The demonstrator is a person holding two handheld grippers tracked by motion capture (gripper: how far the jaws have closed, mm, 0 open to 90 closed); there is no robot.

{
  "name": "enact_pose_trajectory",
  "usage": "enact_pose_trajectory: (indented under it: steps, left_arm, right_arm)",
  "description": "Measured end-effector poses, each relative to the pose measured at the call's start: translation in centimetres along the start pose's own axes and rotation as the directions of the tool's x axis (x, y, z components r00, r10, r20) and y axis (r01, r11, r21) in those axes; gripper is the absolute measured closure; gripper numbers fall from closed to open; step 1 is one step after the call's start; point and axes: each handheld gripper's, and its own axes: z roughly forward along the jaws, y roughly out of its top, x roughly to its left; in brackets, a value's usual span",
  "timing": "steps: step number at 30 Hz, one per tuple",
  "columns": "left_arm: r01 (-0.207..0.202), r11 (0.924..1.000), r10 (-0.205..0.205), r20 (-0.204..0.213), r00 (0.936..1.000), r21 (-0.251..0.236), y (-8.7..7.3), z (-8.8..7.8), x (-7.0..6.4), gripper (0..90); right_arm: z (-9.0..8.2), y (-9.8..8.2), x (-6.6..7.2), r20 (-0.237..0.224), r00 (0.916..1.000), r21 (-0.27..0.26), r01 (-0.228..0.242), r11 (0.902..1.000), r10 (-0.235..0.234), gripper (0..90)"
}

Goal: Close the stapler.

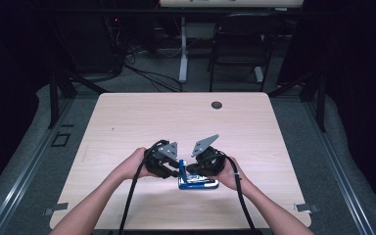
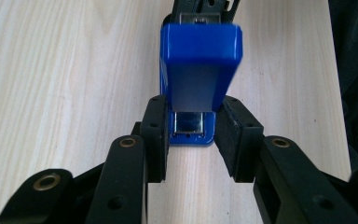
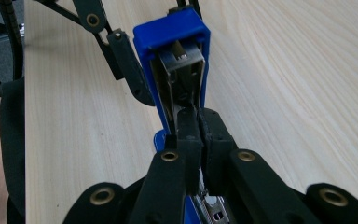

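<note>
blue plastic stapler lay on the pale wood worktop, lid swung upright. left hand-held gripper clasped the raised lid; right hand-held gripper, clenched, pinned the metal magazine. its long axis ran between both, equally near.

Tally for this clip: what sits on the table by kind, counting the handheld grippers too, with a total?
Blue stapler, lid swung open: 1
Handheld grippers: 2, the left gripper and the right gripper
Dark round grommet in the table: 1
Total: 4
</note>
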Motion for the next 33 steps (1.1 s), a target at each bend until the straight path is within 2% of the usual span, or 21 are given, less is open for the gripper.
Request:
enact_pose_trajectory:
  steps: [11,14,15,16,21,22,23,25,31,33]
  left_arm:
    - [-0.018,0.9998,0.018,0.003,0.9998,0.001,0.7,0.3,0.0,65.7]
    - [-0.021,0.9998,0.021,0.001,0.9998,0.005,0.9,0.3,0.0,65.7]
    - [-0.020,0.9998,0.020,0.022,0.9996,0.006,1.0,0.3,0.0,65.7]
    - [-0.020,0.9998,0.020,-0.001,0.9998,-0.004,1.0,0.5,-0.1,65.8]
    - [-0.022,0.9997,0.022,0.008,0.9997,-0.009,1.4,0.9,0.0,65.8]
    - [-0.030,0.9996,0.030,0.030,0.9991,0.000,1.6,0.8,0.1,65.9]
    - [-0.026,0.9996,0.026,0.011,0.9996,-0.005,1.6,1.0,0.0,65.9]
    - [-0.029,0.9996,0.029,0.014,0.9995,-0.001,1.9,1.1,0.0,65.8]
    - [-0.037,0.9993,0.036,0.034,0.9988,0.009,2.3,1.4,0.2,65.9]
    - [-0.038,0.9993,0.037,0.027,0.9989,0.008,2.4,1.6,0.2,65.9]
  right_arm:
    - [-0.8,-0.4,-0.1,0.003,0.9998,-0.018,-0.019,0.9997,0.019,88.1]
    - [-1.1,-0.4,-0.2,0.003,0.9999,-0.008,-0.012,0.9999,0.012,88.1]
    - [-1.2,-0.4,-0.2,0.007,0.9999,-0.005,-0.010,0.9999,0.010,88.1]
    - [-1.2,-0.5,-0.2,0.006,0.9998,-0.008,-0.017,0.9998,0.017,88.1]
    - [-1.6,-0.9,-0.5,0.003,0.9996,0.000,-0.029,0.9996,0.029,88.1]
    - [-1.6,-1.0,-0.5,0.005,0.9994,-0.003,-0.033,0.9994,0.033,88.0]
    - [-1.7,-1.1,-0.6,0.005,0.9994,0.001,-0.034,0.9994,0.034,88.1]
    - [-1.8,-1.2,-0.6,0.005,0.9989,-0.002,-0.047,0.9989,0.047,88.0]
    - [-2.1,-1.6,-0.9,0.006,0.9987,0.016,-0.050,0.9986,0.050,88.0]
    - [-2.2,-1.7,-0.9,0.007,0.9984,0.014,-0.056,0.9983,0.056,87.9]
